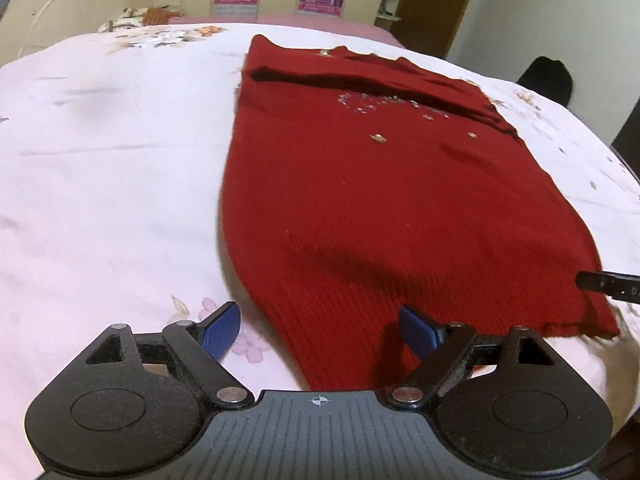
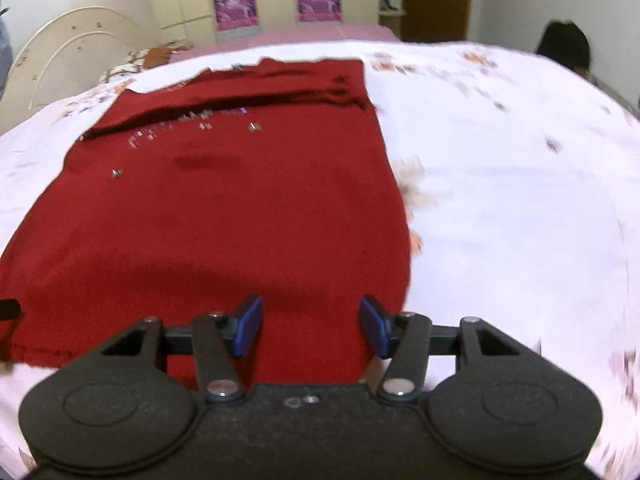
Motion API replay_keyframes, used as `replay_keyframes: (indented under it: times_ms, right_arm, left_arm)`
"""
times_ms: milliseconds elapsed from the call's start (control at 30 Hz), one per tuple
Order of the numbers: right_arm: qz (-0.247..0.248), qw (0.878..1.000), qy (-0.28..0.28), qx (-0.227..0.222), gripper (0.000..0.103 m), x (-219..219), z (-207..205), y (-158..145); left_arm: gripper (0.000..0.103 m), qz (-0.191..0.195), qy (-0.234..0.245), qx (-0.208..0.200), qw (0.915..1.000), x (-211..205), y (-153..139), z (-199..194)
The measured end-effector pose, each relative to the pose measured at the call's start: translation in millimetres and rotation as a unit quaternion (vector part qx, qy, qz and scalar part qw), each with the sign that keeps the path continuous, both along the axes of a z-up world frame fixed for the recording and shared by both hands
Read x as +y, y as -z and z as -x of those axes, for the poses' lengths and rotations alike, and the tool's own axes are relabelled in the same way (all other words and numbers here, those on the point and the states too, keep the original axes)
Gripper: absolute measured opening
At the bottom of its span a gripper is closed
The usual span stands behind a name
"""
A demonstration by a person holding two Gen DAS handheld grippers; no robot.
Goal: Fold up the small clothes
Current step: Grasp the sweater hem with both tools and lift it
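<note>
We see a dark red knitted sweater (image 1: 400, 184) lying flat on a bed covered by a pale pink sheet (image 1: 100, 140) printed with faint flowers. The sweater's ribbed hem is nearest us and its neck end points away toward twelve o'clock, where a fold of the cloth lies across the upper body. Small silver and gold studs (image 1: 378, 138) dot its chest.

In the left wrist view, the left claw (image 1: 320, 332) hangs low over the near left corner of the sweater. Its two blue pads (image 1: 222, 332) stand wide apart: one over bare sheet at about seven o'clock, the other over the red knit at about five o'clock. The hem's edge runs between them, but neither pad presses on it, so this claw is open and holds nothing. At three o'clock in this view a dark bar, a part of the other tool, juts in over the sweater's right edge.

In the right wrist view, the right claw (image 2: 312, 328) hovers over the near right part of the sweater. Its blue pads are partly spread, with red cloth showing in the gap, and nothing is pinched. This claw is open too.

Beyond the bed at twelve o'clock stand cream wardrobe doors with two purple posters (image 2: 236, 6). A curved white headboard (image 2: 76, 40) sits at ten o'clock.
</note>
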State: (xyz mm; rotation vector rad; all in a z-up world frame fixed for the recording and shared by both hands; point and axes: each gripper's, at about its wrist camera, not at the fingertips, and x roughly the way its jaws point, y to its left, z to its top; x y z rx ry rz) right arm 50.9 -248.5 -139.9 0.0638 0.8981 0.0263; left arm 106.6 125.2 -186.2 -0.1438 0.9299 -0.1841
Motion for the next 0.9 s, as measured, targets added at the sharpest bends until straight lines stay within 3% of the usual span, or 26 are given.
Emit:
replay_keyframes:
  times_ms: [133,167,200,267,333,367,533,633,700,733,767,800,867,900]
  right_arm:
    - [0.001,1.000,0.015,0.002,0.056,0.2,9.5,2.1]
    - [-0.003,1.000,0.018,0.005,0.055,0.6,10.3,2.7]
    - [-0.005,1.000,0.020,0.006,0.052,1.6,11.2,3.1]
    - [-0.013,1.000,0.026,0.007,0.032,3.5,12.0,2.5]
    - [-0.032,0.999,0.030,0.013,0.013,2.3,12.5,1.9]
    - [-0.038,0.999,0.030,0.014,0.005,2.3,13.6,1.3]
    - [-0.089,0.995,0.034,0.006,0.003,-5.8,11.4,-5.7]
    - [-0.090,0.995,0.048,-0.008,0.006,-15.3,14.7,-17.1]
    - [-0.063,0.997,0.050,0.001,0.030,-19.6,18.9,-19.5]
    - [-0.050,0.997,0.053,0.005,0.053,-20.8,21.0,-18.5]
    - [-0.049,0.997,0.054,0.010,0.065,-22.1,21.9,-16.3]
    - [-0.060,0.997,0.047,0.022,0.062,-22.5,21.6,-12.1]
    - [-0.104,0.992,0.034,0.060,0.025,-22.3,16.2,-1.3]
    - [-0.114,0.991,0.033,0.067,0.017,-20.3,16.0,1.7]
  left_arm:
    - [0.082,0.054,-0.007,0.010,0.9985,5.8,2.1,5.9]
    - [0.060,0.063,-0.008,0.010,0.9979,6.4,2.3,6.2]
    - [0.051,0.072,-0.007,0.015,0.9973,6.6,3.1,5.0]
    - [0.026,0.091,-0.005,0.022,0.9956,9.2,4.8,3.8]
    - [0.010,0.105,0.008,0.036,0.9938,8.7,8.3,-0.2]
    - [0.010,0.112,0.010,0.037,0.9929,8.7,9.2,-1.4]
    - [0.005,0.116,0.036,0.010,0.9925,3.3,-2.2,-13.3]
    - [0.005,0.112,0.043,0.013,0.9927,1.4,-6.2,-21.1]
    - [0.005,0.104,0.049,0.021,0.9931,-0.4,-3.3,-24.0]
    - [0.005,0.105,0.046,0.026,0.9930,-0.6,-1.6,-24.3]
    - [0.005,0.110,0.042,0.034,0.9925,0.3,0.1,-25.4]
    - [0.005,0.112,0.040,0.041,0.9920,0.5,1.5,-26.0]
    - [0.005,0.109,0.042,0.045,0.9921,0.5,1.3,-26.1]
    - [0.005,0.109,0.044,0.046,0.9920,0.3,0.9,-26.4]
